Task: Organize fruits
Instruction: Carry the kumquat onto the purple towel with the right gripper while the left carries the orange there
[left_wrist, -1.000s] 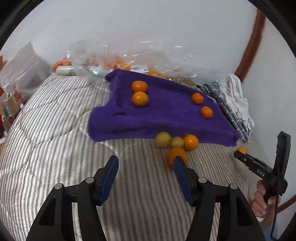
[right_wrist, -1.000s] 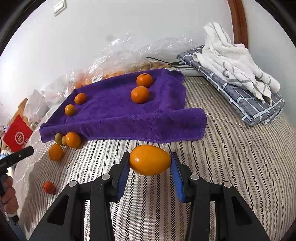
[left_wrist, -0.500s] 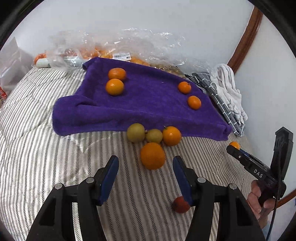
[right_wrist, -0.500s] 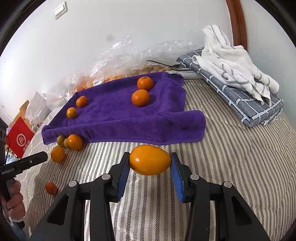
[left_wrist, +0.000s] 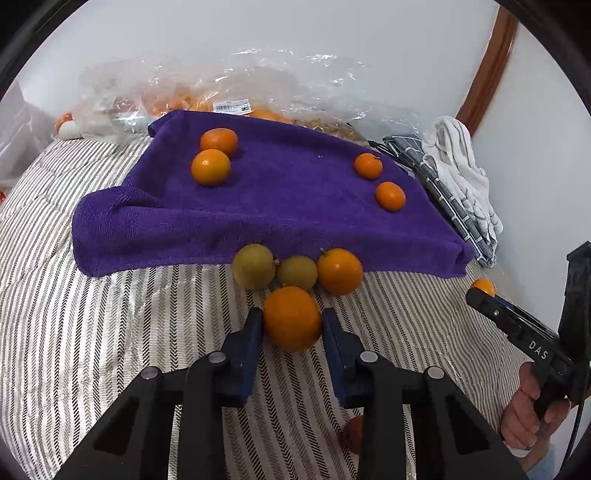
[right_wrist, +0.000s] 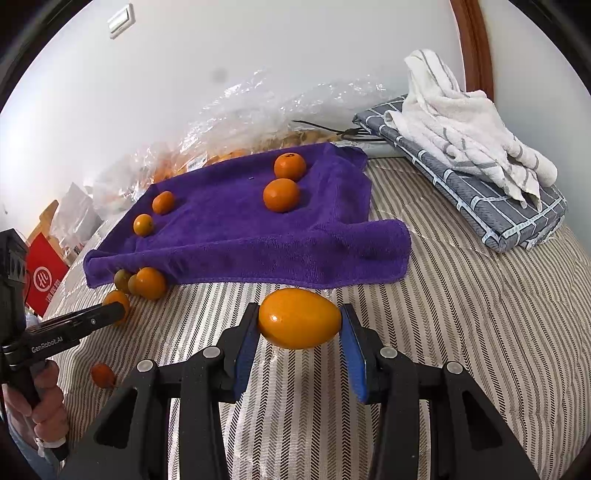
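Left wrist view: the left gripper (left_wrist: 291, 325) brackets an orange (left_wrist: 291, 318) on the striped bed (left_wrist: 110, 332), contact unclear, purple towel (left_wrist: 280, 206) at 12 o'clock. The right gripper (right_wrist: 299, 325) holds an oval orange fruit (right_wrist: 299, 318).

A striped blanket (right_wrist: 461, 332) covers the bed, and a white wall (right_wrist: 258, 44) with a light switch (right_wrist: 120, 20) stands behind it. A gray checked cloth (right_wrist: 480, 199) lies folded at the edge of the bed near a brown wooden frame (right_wrist: 474, 44), and a crumpled white towel (right_wrist: 461, 125) with gray stripes sits on top of it. A red box (right_wrist: 44, 277) with a white round mark stands off to the side of the bed.
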